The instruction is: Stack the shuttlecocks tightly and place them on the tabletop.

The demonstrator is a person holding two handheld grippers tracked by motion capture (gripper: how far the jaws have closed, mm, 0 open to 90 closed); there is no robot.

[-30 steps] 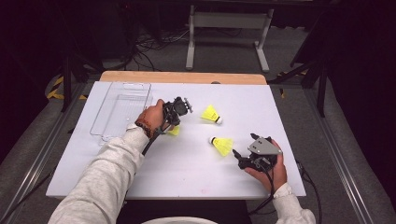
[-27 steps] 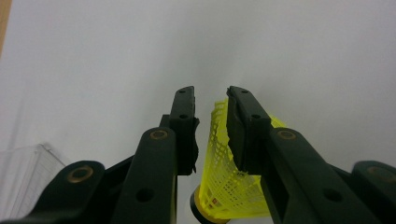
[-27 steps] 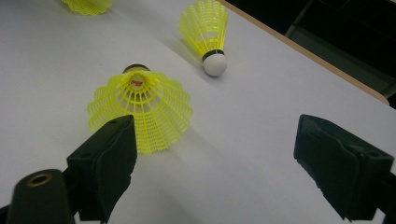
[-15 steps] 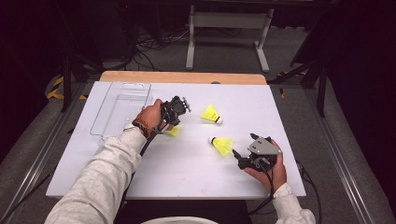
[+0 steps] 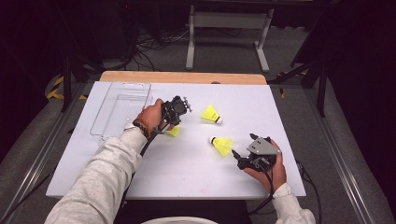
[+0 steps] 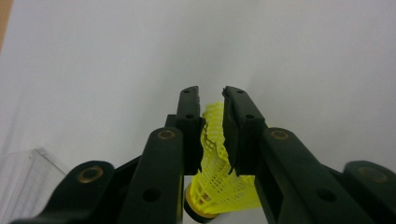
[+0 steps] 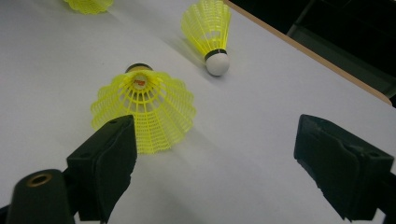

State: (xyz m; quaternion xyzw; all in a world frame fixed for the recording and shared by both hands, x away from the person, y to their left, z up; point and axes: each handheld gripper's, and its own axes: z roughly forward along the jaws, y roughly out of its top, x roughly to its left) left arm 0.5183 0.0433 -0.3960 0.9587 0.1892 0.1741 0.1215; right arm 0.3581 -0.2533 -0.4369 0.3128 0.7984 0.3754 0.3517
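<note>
Left gripper [image 6: 210,100] at frame centre, jaws just eased slightly, pinching a yellow shuttlecock's [image 6: 217,163] skirt, right gripper [image 7: 215,154] lower right, jaws wide and empty, second shuttlecock [image 7: 144,109] just ahead, third shuttlecock [image 7: 210,30] beyond, clear tray [image 5: 119,109] upper left, white table [image 5: 187,168].

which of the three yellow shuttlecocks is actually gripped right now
The shuttlecock pinched by its skirt in the left gripper, beside the clear tray. The other two shuttlecocks lie free on the table; the right gripper is open.
</note>
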